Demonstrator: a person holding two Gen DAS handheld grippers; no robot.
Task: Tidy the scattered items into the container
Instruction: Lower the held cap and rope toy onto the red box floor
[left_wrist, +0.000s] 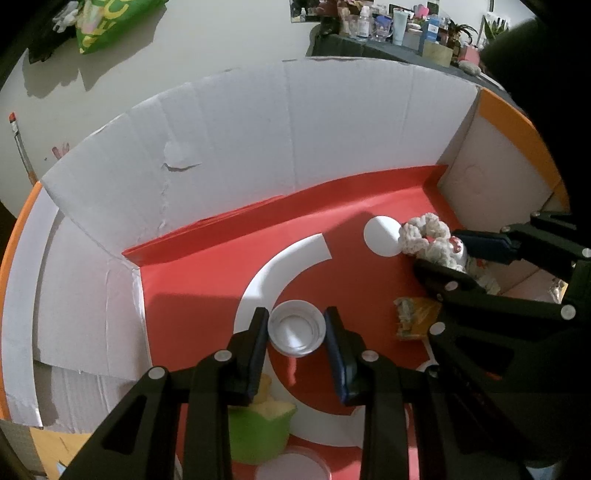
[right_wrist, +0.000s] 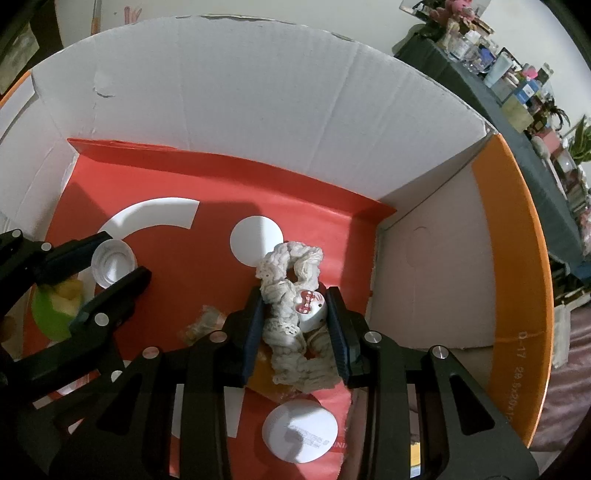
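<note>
Both grippers are inside an open cardboard box (left_wrist: 240, 122) with a red and white printed floor (right_wrist: 314, 199). My left gripper (left_wrist: 297, 326) is shut on a small white round cap (left_wrist: 296, 328), seen from above; it also shows in the right wrist view (right_wrist: 112, 261). My right gripper (right_wrist: 295, 314) is shut on a cream crocheted scrunchie (right_wrist: 291, 295) with a small white charm bearing a pink bow (right_wrist: 309, 304). The scrunchie also shows in the left wrist view (left_wrist: 430, 240), between the right gripper's fingers (left_wrist: 480, 242).
A green and yellow item (left_wrist: 258, 428) and a crumpled yellow wrapper (left_wrist: 415, 317) lie on the box floor. A white round lid (right_wrist: 301, 430) lies near the front. The box's orange outer flap (right_wrist: 517, 258) stands at right. A cluttered dark table (right_wrist: 517, 92) stands behind.
</note>
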